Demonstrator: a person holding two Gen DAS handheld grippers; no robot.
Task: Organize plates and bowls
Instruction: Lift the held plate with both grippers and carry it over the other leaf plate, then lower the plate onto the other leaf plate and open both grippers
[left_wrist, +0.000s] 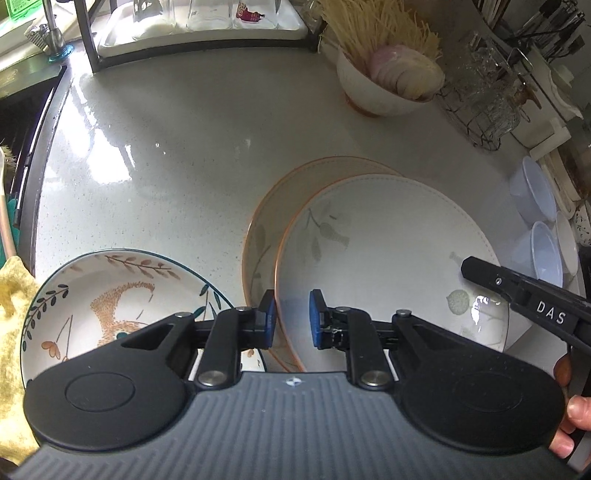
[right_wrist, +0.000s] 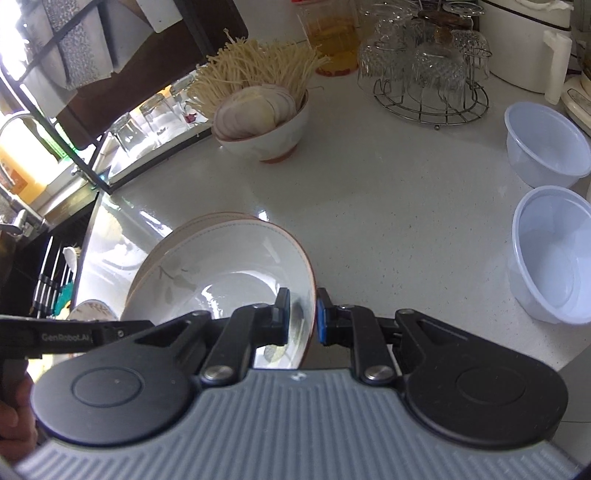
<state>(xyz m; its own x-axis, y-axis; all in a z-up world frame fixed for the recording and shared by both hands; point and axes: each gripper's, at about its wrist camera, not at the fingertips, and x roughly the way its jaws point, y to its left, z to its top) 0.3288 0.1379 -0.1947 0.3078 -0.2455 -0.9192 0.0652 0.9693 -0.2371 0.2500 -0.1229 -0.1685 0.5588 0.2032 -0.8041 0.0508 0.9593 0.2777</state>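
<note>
Both grippers work the same white leaf-print plate (left_wrist: 388, 258), which sits slightly offset on a 2nd orange-rimmed plate (left_wrist: 273, 206) near the front edge of the tabletop (left_wrist: 166, 155). The left gripper (left_wrist: 291, 319) has its fingers spread a little, straddling the plate's near-left rim, with a visible gap on the inner side, so I judge it is not yet gripping. The right gripper (right_wrist: 303, 315) has its fingers narrowed around the opposite rim; the wall of the plate passes between the pads, though whether they fully clamp it I cannot tell. To do this step well, both pairs should bite on the rim at the same depth, then the plate should move level so it does not drag the lower one. A bird-pattern plate (left_wrist: 110, 295) lies just beside the stack toward the tabletop's front-left corner, and 2 clear plastic bowls (right_wrist: 550, 251) stand well apart near the right edge; these likely need sorting afterwards.
</note>
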